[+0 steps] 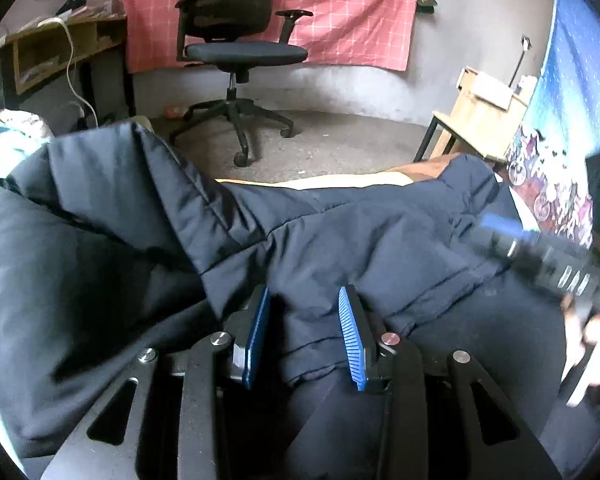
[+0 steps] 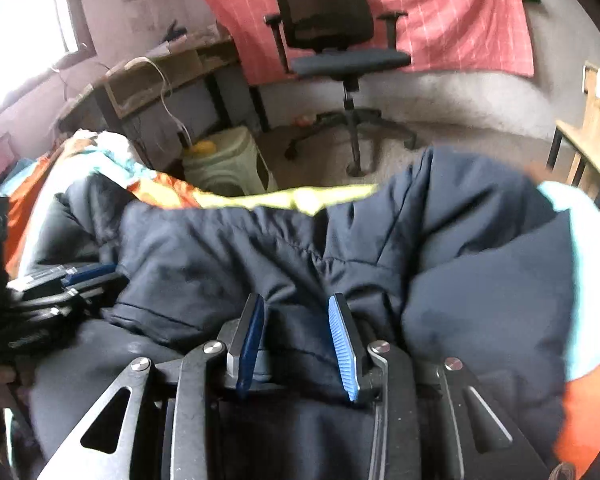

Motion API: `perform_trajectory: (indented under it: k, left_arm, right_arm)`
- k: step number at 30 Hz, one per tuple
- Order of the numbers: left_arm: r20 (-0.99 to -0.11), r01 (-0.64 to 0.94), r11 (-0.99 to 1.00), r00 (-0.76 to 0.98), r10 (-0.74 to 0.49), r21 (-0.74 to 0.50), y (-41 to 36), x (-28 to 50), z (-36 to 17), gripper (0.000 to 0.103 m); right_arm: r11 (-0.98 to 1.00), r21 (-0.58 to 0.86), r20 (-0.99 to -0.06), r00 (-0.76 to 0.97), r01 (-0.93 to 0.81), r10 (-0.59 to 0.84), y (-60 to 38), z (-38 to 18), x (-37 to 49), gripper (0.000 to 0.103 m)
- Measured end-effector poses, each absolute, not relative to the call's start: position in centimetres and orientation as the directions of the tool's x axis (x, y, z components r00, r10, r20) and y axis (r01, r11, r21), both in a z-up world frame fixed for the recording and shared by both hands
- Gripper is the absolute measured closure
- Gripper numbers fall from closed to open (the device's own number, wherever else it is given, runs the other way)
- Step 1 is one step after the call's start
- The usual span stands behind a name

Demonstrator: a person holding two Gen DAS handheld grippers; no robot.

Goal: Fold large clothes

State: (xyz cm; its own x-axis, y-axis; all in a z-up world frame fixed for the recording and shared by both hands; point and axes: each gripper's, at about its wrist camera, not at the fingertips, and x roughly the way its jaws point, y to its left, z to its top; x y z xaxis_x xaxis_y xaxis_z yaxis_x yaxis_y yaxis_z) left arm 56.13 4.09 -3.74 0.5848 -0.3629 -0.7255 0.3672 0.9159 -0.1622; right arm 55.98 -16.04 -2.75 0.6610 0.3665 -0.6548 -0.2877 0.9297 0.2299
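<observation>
Jacket [image 1: 340, 232] hem sits between both grippers; open floor [image 1: 340, 140] beyond.

A simple home room: a black mesh office chair [image 1: 236, 40] on grey concrete floor [image 1: 340, 140], a pink checked cloth [image 1: 340, 8] on the wall.

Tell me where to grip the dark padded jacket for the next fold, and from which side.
Grip the dark padded jacket by its near hem edge, coming from the near side. That edge lies thin and free between the left hand-held gripper pads, while the rest bulges thick.
</observation>
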Motion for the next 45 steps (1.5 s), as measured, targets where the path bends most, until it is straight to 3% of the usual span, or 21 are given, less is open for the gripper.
perform_trajectory:
  k: [4,8,17,22,25,29,33,40,43,45]
  left_arm:
    - [-0.749,0.354,0.924,0.571,-0.335,-0.144,4.0,56.0,-3.8,0.071]
    - [-0.761,0.360,0.924,0.563,-0.324,-0.127,3.7,56.1,-4.6,0.071]
    - [-0.765,0.352,0.929,0.565,-0.308,-0.114,2.7,57.0,-5.9,0.071]
    - [-0.741,0.355,0.926,0.586,-0.328,-0.129,3.2,55.9,-5.7,0.071]
    - [-0.706,0.334,0.935,0.633,-0.318,-0.121,3.9,53.8,-4.5,0.072]
    - [-0.737,0.324,0.945,0.627,-0.253,-0.049,3.1,53.2,-5.2,0.071]
    - [-0.773,0.298,0.954,0.599,-0.208,-0.026,2.4,54.4,-5.8,0.071]
    - [-0.753,0.240,0.969,0.626,-0.202,-0.060,2.9,52.9,-4.0,0.071]
    - [-0.753,0.194,0.977,0.630,-0.191,-0.085,2.8,52.1,-2.7,0.063]
    - [-0.740,0.185,0.977,0.642,-0.201,-0.105,2.7,51.2,-1.5,0.056]
  right_arm:
    - [0.905,0.250,-0.695,0.588,-0.344,0.415,-13.5,-1.2,58.4,0.071]
    - [0.899,0.184,-0.794,0.479,-0.398,0.374,-10.6,-4.1,60.5,0.071]
    - [0.915,0.167,-0.749,0.556,-0.367,0.360,-10.5,-7.5,60.6,0.073]
    - [0.899,0.260,-0.707,0.564,-0.352,0.426,-12.9,-6.5,59.6,0.072]
    - [0.936,0.253,-0.678,0.645,-0.246,0.353,-16.5,-5.0,57.2,0.076]
    - [0.944,0.243,-0.741,0.586,-0.222,0.328,-18.4,-6.3,57.2,0.077]
    - [0.966,0.133,-0.781,0.576,-0.221,0.239,-16.6,-7.8,58.1,0.077]
    - [0.962,0.165,-0.761,0.592,-0.219,0.265,-18.5,-5.3,56.2,0.074]
    - [0.967,0.127,-0.747,0.620,-0.221,0.240,-18.9,-3.6,55.0,0.074]
    - [0.964,0.129,-0.740,0.625,-0.232,0.249,-19.3,-2.3,54.0,0.067]
